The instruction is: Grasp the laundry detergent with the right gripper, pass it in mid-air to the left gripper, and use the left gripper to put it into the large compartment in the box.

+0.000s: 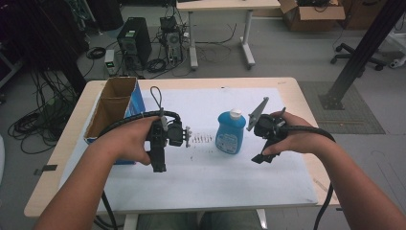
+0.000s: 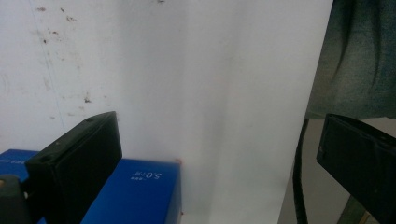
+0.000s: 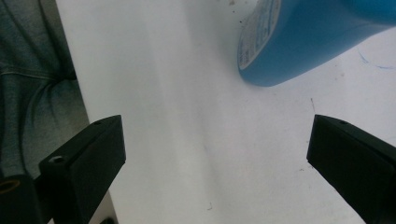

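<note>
Approach step: right hand-held gripper [image 1: 261, 155], jaws spread, beside the blue bottle [image 1: 230, 132]; left hand-held gripper [image 1: 159, 165] spread, empty; next, probably, closing on the bottle

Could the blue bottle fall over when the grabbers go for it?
It might. The blue bottle stands upright and tall, so a bump from the open right gripper beside it could tip it. The left gripper, also open, hangs close to the cardboard box and could knock that as it swings across.
</note>
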`<state>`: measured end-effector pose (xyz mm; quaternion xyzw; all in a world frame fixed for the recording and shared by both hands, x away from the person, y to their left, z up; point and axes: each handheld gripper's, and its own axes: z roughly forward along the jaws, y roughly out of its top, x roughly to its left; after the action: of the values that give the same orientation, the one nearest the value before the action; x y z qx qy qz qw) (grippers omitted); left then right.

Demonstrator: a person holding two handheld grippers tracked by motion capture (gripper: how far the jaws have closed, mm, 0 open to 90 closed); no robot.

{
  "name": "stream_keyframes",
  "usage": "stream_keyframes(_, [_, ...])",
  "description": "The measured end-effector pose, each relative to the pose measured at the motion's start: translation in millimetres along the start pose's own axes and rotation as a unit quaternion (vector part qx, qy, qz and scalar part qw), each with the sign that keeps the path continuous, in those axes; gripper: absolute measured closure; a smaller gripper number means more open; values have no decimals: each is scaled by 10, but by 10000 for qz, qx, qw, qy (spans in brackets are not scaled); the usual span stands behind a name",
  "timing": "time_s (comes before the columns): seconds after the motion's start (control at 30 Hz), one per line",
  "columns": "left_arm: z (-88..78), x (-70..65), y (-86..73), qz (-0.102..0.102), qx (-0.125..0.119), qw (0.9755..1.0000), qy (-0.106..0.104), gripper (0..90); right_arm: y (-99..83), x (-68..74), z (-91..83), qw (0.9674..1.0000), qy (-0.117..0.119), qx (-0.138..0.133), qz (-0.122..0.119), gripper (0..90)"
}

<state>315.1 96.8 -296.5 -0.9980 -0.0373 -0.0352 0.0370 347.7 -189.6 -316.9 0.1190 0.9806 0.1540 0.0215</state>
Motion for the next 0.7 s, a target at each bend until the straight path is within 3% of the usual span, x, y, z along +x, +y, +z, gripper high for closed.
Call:
stream_keyframes(0.27, [-7,-5,-1,37,17,10000,10,4,-97,-99,82,9994,-53,-285,203,42])
stream_keyframes(0.7, [12,-36,2,45,39,10000,-28,4,-199,-263,218,9951,-15,-846,518,44])
